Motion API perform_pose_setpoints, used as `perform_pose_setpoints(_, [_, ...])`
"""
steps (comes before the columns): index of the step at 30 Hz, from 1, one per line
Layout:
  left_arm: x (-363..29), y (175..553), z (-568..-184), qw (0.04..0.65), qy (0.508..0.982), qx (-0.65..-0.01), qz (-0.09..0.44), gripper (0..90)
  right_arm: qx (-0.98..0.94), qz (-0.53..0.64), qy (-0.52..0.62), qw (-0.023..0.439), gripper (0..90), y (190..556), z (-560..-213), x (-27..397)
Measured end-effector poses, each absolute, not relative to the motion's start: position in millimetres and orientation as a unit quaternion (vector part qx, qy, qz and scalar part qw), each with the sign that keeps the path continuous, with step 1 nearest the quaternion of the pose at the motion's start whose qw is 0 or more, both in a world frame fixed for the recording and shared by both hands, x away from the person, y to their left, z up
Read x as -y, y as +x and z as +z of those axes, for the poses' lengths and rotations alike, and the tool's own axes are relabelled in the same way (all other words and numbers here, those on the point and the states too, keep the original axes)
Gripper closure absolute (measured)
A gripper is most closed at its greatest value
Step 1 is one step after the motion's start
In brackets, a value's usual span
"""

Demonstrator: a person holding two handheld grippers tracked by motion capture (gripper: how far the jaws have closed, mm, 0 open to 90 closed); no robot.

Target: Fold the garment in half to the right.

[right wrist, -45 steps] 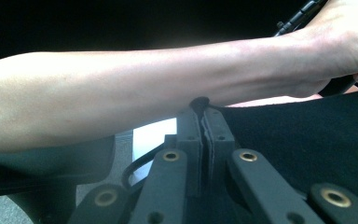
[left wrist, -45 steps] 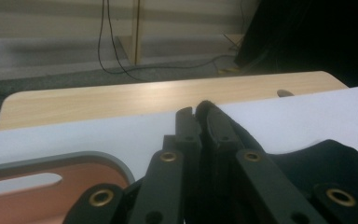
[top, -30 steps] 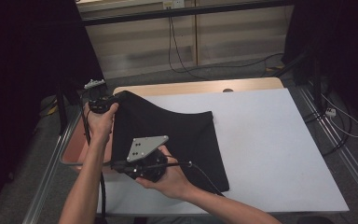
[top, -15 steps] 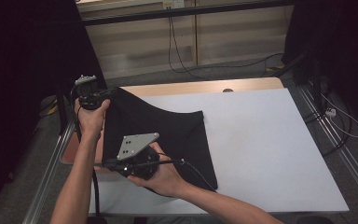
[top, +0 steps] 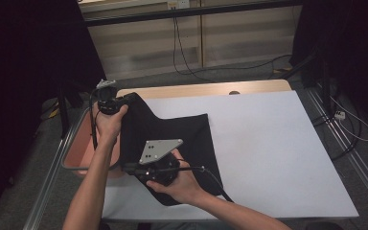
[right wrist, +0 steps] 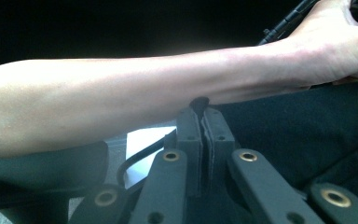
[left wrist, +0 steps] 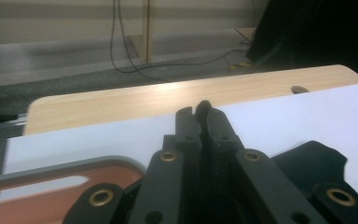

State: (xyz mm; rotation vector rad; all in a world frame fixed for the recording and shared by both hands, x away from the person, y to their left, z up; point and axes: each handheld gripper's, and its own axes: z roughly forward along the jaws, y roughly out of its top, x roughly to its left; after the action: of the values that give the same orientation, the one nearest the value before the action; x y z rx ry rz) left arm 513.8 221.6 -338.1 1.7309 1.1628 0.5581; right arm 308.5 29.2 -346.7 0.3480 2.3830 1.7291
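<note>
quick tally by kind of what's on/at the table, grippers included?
Black cloth: 1
Reddish-brown tray with grey rim, at the table's left edge: 1
White sheet covering the tabletop: 1
Handheld grippers: 2, the left gripper and the right gripper, both shut on the cloth
Total: 5

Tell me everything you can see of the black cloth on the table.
The black cloth looks like soft, matte fabric. It lies mostly flat on the left part of the white table cover, and its far left corner is lifted toward the left gripper, whose jaws are shut. The right gripper and its hand rest over the near edge. What the jaws pinch is hidden.
</note>
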Motion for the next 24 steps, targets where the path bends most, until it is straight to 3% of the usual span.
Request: perform_pose_setpoints(24, [-152, 528, -376, 0.452, 0.743, -0.452, 0.196, 85.3, -0.811, 0.55, 0.179, 0.09, 87.3, 300, -381, 37])
